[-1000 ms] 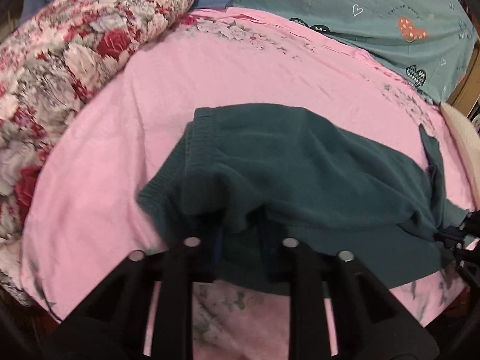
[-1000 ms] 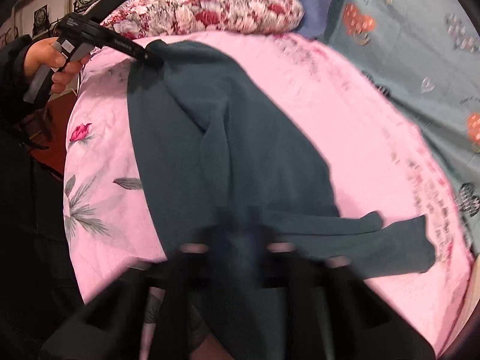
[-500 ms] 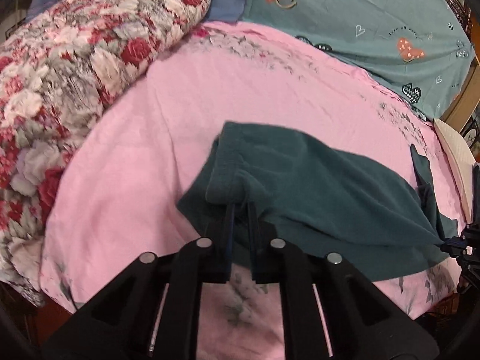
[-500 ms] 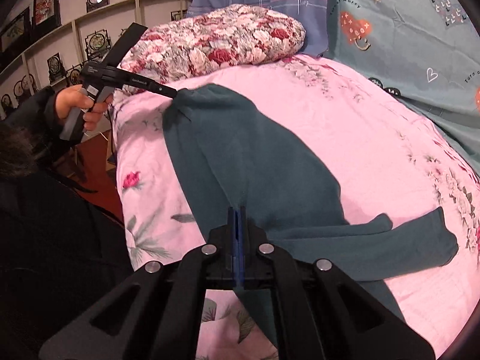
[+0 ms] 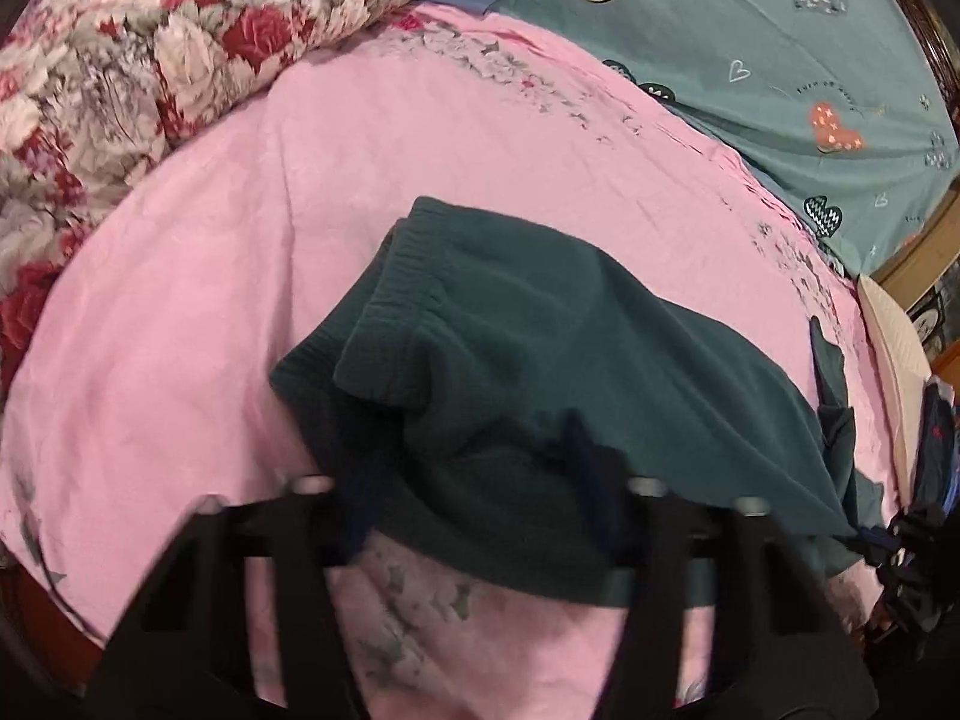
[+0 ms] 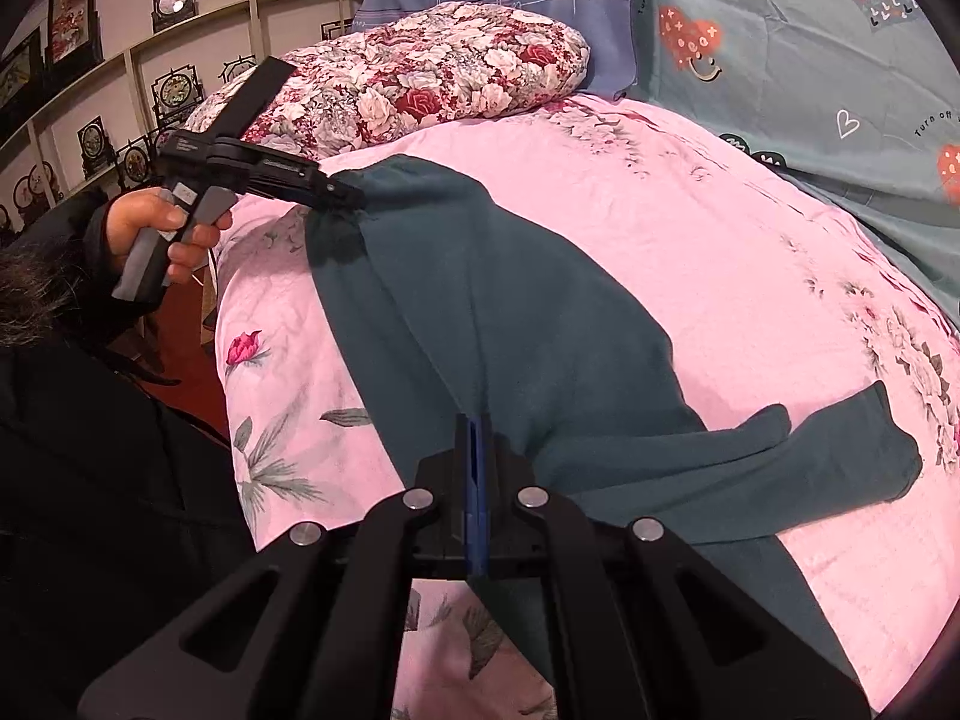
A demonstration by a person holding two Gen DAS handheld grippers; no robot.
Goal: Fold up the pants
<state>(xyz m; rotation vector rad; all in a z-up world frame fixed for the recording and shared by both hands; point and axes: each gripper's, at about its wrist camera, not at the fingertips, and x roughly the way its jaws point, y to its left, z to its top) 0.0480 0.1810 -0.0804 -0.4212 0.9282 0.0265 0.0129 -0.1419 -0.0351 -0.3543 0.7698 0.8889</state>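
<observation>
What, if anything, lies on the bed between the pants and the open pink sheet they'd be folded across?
Nothing visible does. The pants lie along the near edge of the pink sheet, and the stretch beyond them is bare. The floral pillow and teal bedding sit further back, apart from the pants.

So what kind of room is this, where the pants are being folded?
Most likely a bedroom: the pants lie on a bed with a pink sheet, a floral pillow sits at its head, and wall shelves hold framed ornaments.
</observation>
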